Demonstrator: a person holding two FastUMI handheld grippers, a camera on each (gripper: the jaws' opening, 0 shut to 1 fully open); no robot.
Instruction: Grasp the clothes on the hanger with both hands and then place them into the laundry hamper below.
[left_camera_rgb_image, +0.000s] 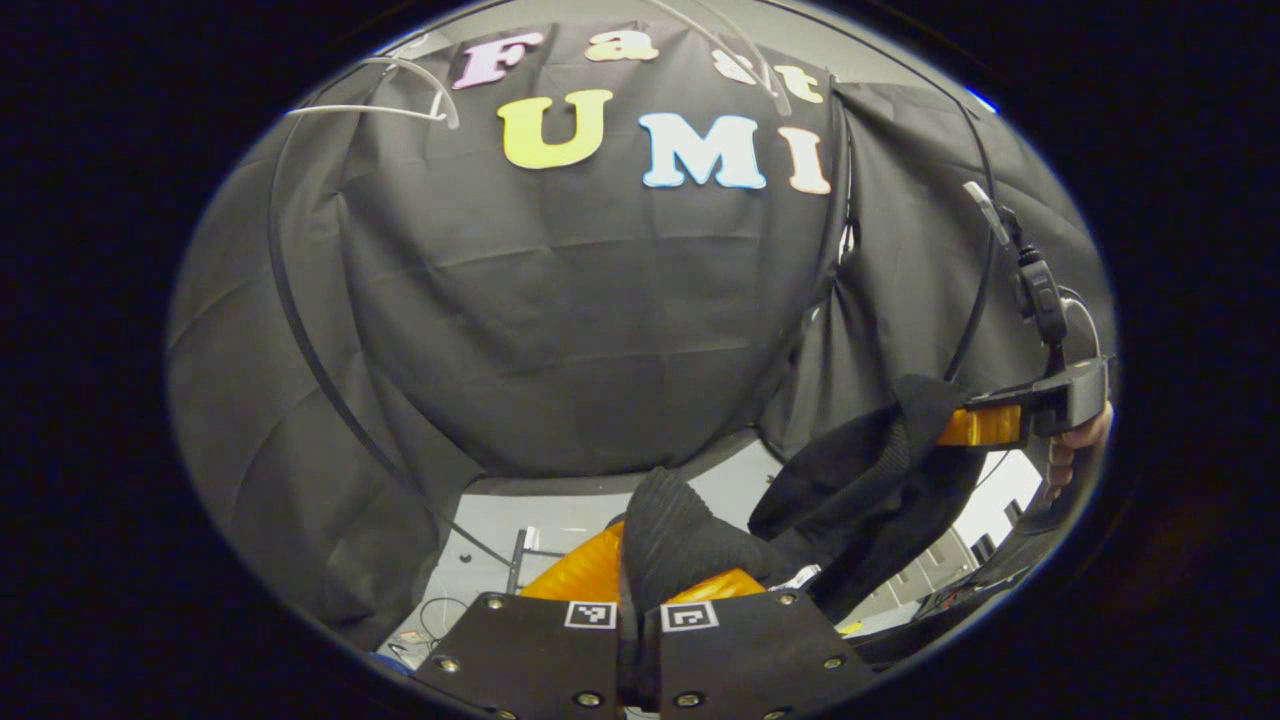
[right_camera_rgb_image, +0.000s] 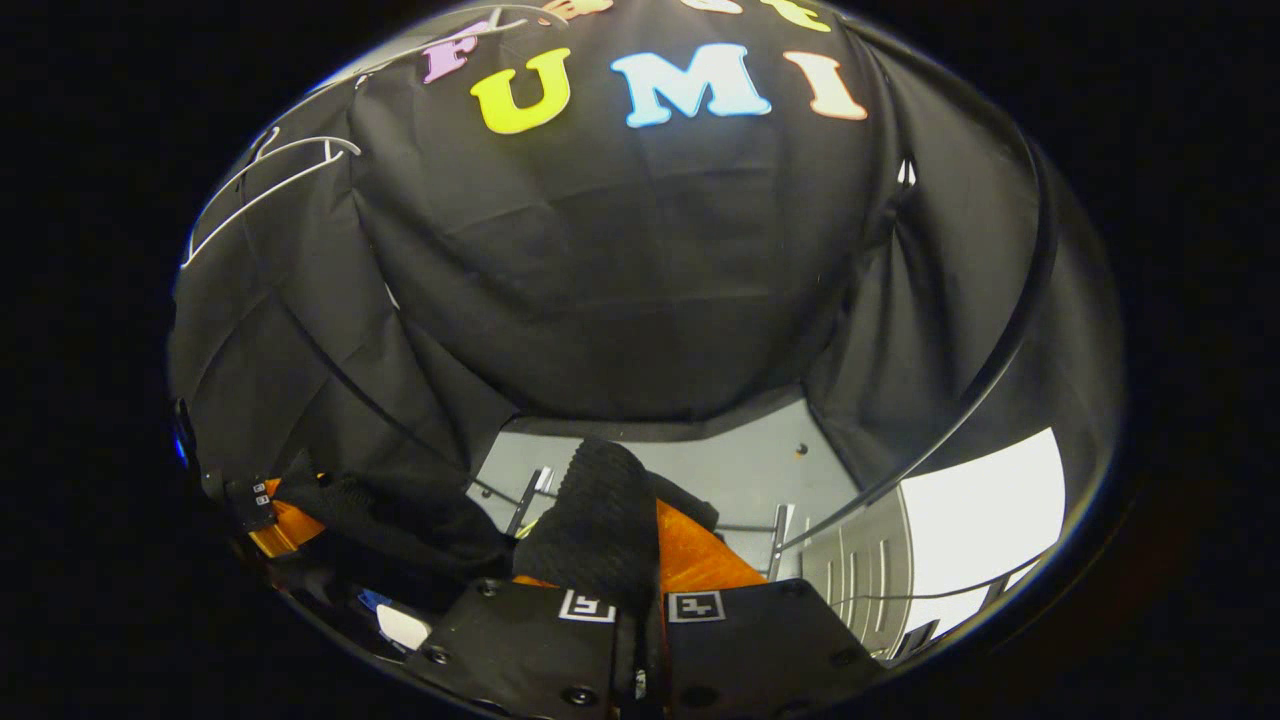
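In the left gripper view, the left gripper (left_camera_rgb_image: 640, 590) sits at the bottom, and its jaws are clenched on a fold of the soft black knitted piece of clothing (left_camera_rgb_image: 680, 540). The fold sticks up between the two fingers. From there the black cloth runs off to the right, where the right gripper (left_camera_rgb_image: 985, 425) grips its other end (a hand (left_camera_rgb_image: 1080, 445) holds that gripper at the edge of the view). The clothing hangs in the air between the two grippers, in front of the black cloth wall. A thin white wire hanger (left_camera_rgb_image: 400, 100) is high up on the left, well apart from the clothing. Pale floor (left_camera_rgb_image: 560, 520) is far below.

In the right gripper view, the right gripper (right_camera_rgb_image: 640, 590) is at the bottom with its jaws pinched tight on another fold of the same black clothing (right_camera_rgb_image: 600, 520). The cloth stretches off to the left toward the left gripper (right_camera_rgb_image: 275, 525), low at the edge. The white hanger (right_camera_rgb_image: 270, 170) is up on the left. The grey floor (right_camera_rgb_image: 720, 470) lies below.
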